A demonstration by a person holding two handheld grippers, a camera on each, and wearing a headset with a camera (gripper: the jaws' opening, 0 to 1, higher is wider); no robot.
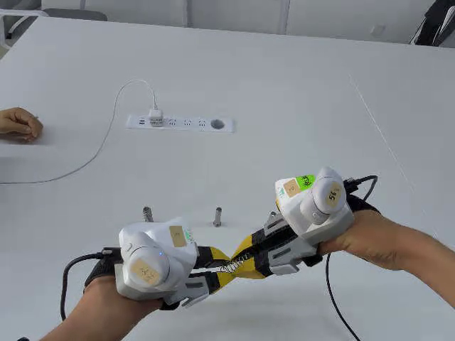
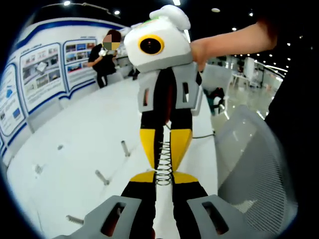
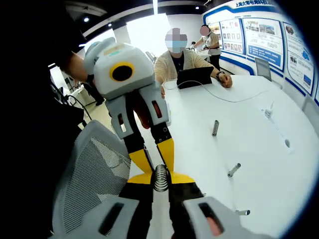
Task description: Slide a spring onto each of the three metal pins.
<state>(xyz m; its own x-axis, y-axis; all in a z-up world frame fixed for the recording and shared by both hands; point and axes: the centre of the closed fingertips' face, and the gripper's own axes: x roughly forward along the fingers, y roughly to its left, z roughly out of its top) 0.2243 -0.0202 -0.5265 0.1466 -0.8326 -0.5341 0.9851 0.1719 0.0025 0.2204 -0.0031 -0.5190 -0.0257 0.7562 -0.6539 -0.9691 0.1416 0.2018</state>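
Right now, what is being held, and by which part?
A spring, held between both grippers: the left gripper pinches one end, the right gripper the other end.

White-cased tongs (image 1: 229, 264), yellow-black jaws, black cables (image 1: 84, 258).

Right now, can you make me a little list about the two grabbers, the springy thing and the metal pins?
held thing: small coiled metal spring, stretched between the two grippers' yellow tips
left gripper: shut on one end of the spring
right gripper: shut on the other end
done pin: short upright metal pin, a spring already on it
bare pin: plain grey metal pin, standing upright
third pin: looks bare
surface: white workbench
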